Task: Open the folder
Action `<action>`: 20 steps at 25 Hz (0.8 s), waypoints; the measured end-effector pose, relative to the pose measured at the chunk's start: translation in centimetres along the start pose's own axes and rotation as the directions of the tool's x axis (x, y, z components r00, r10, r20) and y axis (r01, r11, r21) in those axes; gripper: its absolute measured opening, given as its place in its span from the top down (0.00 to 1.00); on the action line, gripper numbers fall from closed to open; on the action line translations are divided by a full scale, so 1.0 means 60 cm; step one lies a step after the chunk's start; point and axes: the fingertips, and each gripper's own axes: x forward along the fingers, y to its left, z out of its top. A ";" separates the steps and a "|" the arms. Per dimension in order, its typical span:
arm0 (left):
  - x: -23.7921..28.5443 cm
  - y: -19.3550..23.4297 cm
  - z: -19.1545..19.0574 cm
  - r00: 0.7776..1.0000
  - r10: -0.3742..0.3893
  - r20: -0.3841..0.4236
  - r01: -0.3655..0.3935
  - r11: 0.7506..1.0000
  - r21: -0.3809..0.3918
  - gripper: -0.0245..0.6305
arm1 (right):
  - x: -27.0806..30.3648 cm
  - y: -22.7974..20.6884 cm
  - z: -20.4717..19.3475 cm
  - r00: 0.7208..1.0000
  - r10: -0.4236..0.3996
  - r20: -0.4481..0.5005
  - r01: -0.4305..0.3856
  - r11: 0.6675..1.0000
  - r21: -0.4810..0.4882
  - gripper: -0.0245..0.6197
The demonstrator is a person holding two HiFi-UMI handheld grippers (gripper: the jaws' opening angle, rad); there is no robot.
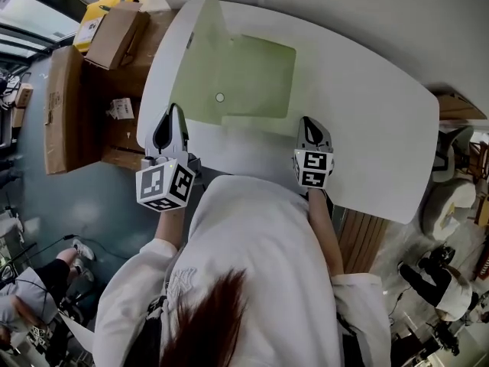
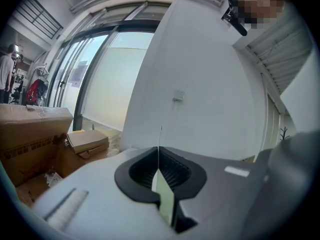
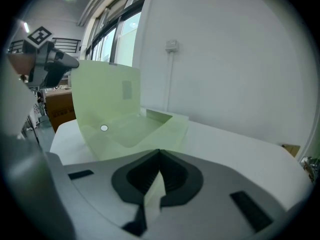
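Left gripper [image 2: 160,159]: jaws closed, pinching front cover [image 3: 107,91] of pale green translucent plastic folder [image 1: 252,79]. Cover stands raised off back sheet. Folder sits on left half of white worktop [image 1: 367,128], toward near edge. Right gripper [image 3: 159,156]: jaws closed on folder's near right corner, apparently back sheet. Step: mid-opening. Next, likely: swing cover out toward worktop's left edge, lay flat, right grip anchoring.

- Head view: from above, steeply down over table [image 1: 367,128].
- Left gripper view: low, close along jaws, facing wall [image 2: 200,74].
- Right gripper view: low, close; folder [image 3: 125,119] shared with head view.
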 end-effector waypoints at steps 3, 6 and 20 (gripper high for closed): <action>-0.001 -0.003 -0.002 1.000 -0.010 0.002 0.010 1.000 0.009 0.95 | 0.003 0.008 0.000 1.000 0.004 0.008 -0.004 1.000 -0.010 0.95; -0.001 0.000 -0.002 1.000 -0.006 0.002 0.006 1.000 0.005 0.95 | 0.001 0.007 0.000 1.000 0.004 0.011 -0.004 1.000 -0.001 0.95; -0.003 0.026 -0.005 0.999 0.045 -0.010 -0.045 0.999 -0.010 0.95 | -0.001 0.005 -0.001 0.998 0.031 0.049 -0.033 0.998 0.046 0.95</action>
